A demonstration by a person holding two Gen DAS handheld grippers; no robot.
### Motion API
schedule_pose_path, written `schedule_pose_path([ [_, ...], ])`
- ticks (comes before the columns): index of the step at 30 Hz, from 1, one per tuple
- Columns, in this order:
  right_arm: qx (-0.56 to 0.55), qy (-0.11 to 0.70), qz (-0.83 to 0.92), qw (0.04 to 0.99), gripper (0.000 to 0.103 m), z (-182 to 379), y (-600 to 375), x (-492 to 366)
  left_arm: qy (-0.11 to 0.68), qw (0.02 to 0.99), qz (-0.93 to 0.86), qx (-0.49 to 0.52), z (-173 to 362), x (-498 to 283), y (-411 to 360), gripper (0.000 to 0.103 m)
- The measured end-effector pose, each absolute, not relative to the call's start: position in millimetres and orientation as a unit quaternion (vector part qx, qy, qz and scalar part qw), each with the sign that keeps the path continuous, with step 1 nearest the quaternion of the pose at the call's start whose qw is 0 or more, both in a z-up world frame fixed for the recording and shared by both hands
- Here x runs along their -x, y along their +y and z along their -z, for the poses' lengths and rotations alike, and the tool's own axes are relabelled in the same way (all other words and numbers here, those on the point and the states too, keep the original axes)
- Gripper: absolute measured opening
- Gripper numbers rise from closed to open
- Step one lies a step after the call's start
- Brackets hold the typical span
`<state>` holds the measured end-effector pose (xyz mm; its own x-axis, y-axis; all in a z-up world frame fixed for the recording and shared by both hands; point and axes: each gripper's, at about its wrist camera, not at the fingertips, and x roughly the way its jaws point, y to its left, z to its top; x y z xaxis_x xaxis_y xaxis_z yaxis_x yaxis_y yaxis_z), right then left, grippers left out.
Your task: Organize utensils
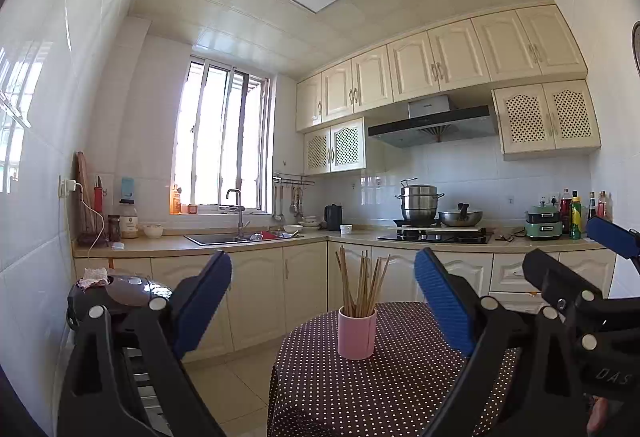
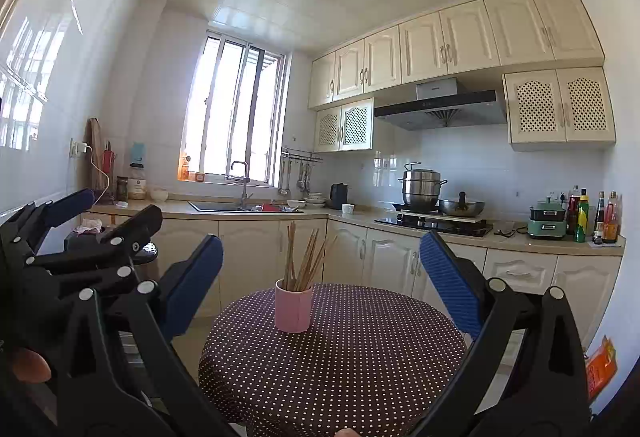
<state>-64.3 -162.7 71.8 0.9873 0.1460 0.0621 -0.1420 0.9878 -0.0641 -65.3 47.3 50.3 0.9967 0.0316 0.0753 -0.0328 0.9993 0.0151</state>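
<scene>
Left wrist view: my left gripper (image 1: 324, 293) is raised above the near edge of a round table (image 1: 400, 389) covered in a brown cloth with white dots, its two blue-padded fingers (image 1: 204, 305) spread wide apart and holding nothing. A pink cup (image 1: 357, 333) stands upright on the cloth, framed between the fingers but well clear of both. A bundle of wooden chopsticks (image 1: 362, 285) stands in it, the tips fanning out above the rim. At the right edge, my right gripper (image 1: 576, 257) appears beside the left one, its blue pads likewise parted.

Right wrist view: my right gripper (image 2: 320, 277) also has its fingers (image 2: 450, 281) wide apart and empty, with the pink cup (image 2: 293, 311) and chopsticks (image 2: 304, 257) between them, farther along the table (image 2: 340, 365). My left gripper (image 2: 108, 213) shows at the left edge, jaws separated.

Behind the table, cream cabinets run under a countertop (image 2: 440, 235) carrying a sink (image 2: 224, 206), a steel steamer pot (image 2: 422, 189) and a wok (image 2: 460, 207) on the hob, and bottles (image 2: 596, 215) at far right.
</scene>
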Motion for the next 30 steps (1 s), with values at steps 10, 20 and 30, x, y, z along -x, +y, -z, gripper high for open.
schedule_pose_path([
  [10,0.028,-0.03,-0.072,0.997,0.097,-70.2,-162.5,65.1,-0.036,0.999,-0.017,-0.01,-48.3,66.4,47.7,0.091],
  [20,0.029,-0.028,-0.073,0.997,0.097,-71.7,-160.4,67.0,-0.035,0.999,-0.019,-0.011,-48.3,65.0,49.1,0.091],
  [30,0.029,-0.028,-0.072,0.997,0.097,-73.0,-160.9,66.2,-0.036,0.999,-0.02,-0.013,-48.3,64.9,49.4,0.091],
])
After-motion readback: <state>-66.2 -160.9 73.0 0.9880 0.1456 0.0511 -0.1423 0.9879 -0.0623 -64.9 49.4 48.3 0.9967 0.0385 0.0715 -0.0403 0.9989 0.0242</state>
